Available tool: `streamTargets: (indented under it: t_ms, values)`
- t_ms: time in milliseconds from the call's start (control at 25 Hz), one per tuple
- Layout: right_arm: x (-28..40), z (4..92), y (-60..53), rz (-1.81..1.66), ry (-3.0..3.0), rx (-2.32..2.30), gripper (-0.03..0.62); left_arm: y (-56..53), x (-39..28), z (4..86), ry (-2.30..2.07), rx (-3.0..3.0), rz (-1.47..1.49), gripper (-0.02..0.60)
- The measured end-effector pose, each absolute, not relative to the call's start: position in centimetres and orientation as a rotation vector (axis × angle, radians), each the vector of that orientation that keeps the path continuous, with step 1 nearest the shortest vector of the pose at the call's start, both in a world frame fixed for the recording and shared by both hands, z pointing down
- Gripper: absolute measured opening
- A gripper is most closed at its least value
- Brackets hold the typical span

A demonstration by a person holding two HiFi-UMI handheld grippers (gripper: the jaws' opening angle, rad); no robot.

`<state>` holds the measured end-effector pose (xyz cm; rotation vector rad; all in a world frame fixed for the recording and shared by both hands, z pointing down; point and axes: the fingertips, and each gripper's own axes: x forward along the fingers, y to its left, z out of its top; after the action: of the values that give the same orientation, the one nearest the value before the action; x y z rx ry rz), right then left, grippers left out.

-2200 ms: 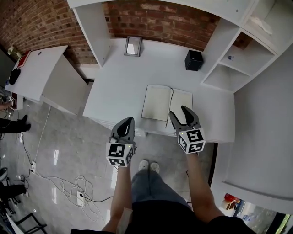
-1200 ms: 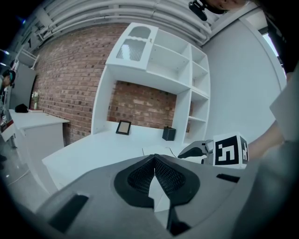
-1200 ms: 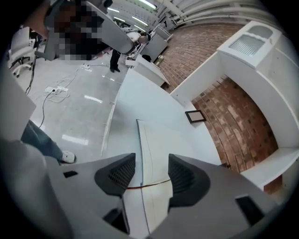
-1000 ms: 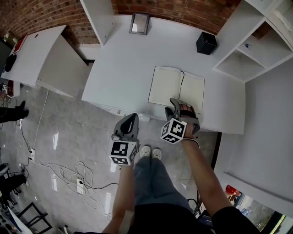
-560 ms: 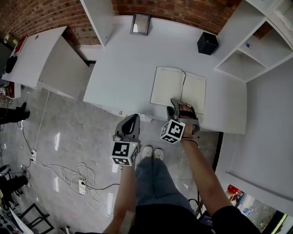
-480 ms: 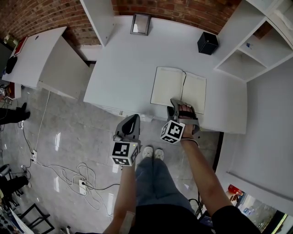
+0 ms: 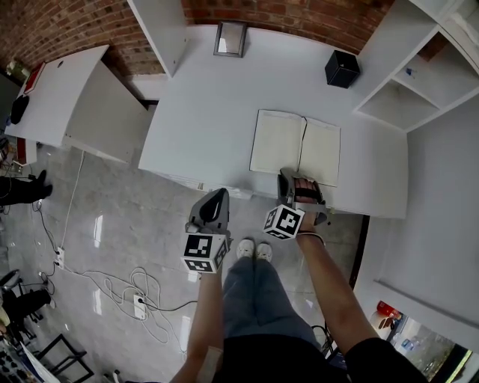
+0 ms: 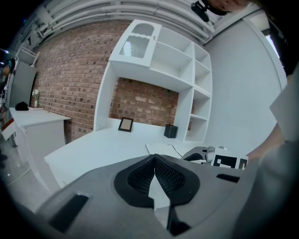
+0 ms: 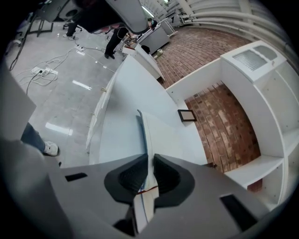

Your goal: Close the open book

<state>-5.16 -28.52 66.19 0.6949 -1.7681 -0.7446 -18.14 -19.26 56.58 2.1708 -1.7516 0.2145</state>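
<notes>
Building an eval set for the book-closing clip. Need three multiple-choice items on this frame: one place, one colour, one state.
1. Where does the small black cube-shaped box stand?
A. on the white desk, at the far corner by the white shelf unit
B. on the floor
C. inside a shelf compartment

2. What colour is the wall behind the desk?
A. white plaster
B. red brick
C. green tile

3. What does the left claw hold?
A. the black box
B. a pen
C. nothing

Key:
1 A: the head view shows it on the desktop, beyond the open cream-paged book and beside the shelves.
2 B: red brick runs along the desk's back edge.
3 C: its jaws meet on nothing, off the desk; the right claw is the one at the book, its jaws closing on the near edge.
</notes>
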Motion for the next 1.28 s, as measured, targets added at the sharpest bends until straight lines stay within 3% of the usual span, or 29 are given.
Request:
streamTargets:
  t_ms: [560,1280]
  values:
    - [-3.1,62.6,-29.0,-0.343,-1.994,1.052,0.023,-20.9,-16.7,56.1,-1.706,2.210,0.219,0.008]
    - [4.9,62.0,-29.2,0.347,-2.136,1.465,0.011,-24.2,-12.3,55.1,-1.599,2.310,0.236,0.008]
